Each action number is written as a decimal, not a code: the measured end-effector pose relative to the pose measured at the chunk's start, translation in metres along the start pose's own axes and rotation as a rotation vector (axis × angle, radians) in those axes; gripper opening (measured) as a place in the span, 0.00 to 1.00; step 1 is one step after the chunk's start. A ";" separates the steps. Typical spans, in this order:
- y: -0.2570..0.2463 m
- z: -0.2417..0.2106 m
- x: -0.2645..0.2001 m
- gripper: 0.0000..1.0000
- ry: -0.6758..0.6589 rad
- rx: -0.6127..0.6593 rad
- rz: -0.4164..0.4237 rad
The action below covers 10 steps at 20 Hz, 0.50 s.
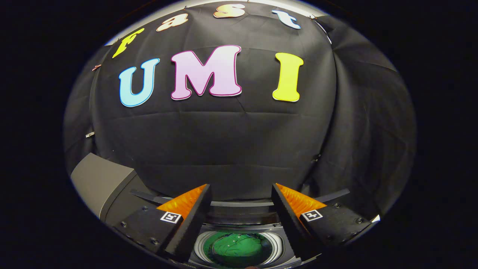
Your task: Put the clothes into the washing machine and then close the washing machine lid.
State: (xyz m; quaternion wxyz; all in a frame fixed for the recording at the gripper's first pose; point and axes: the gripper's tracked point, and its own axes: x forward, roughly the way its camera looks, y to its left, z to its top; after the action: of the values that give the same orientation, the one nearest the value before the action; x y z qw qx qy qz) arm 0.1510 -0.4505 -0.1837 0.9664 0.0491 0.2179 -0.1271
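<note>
My gripper (241,188) is open, its two fingers spread wide with nothing between them. Below and between the fingers lies the round drum opening of the washing machine (239,218). A green garment (237,246) lies crumpled inside the drum. The gripper hangs above the machine's top, well clear of the cloth. A grey slab (101,179) stands tilted up to the left of the left finger; it looks like the machine's raised lid.
The black cloth wall (224,142) hangs close behind the machine and wraps round on the right. The grey slab rises beside the left finger and narrows the room on that side.
</note>
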 end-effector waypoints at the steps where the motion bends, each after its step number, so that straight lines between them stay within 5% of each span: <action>1: 0.000 -0.001 -0.001 1.00 -0.004 -0.004 -0.008; 10: -0.001 -0.009 -0.018 1.00 0.025 -0.007 -0.051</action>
State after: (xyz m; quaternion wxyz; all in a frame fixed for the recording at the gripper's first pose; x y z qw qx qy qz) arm 0.1313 -0.4457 -0.1845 0.9602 0.0418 0.2316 -0.1504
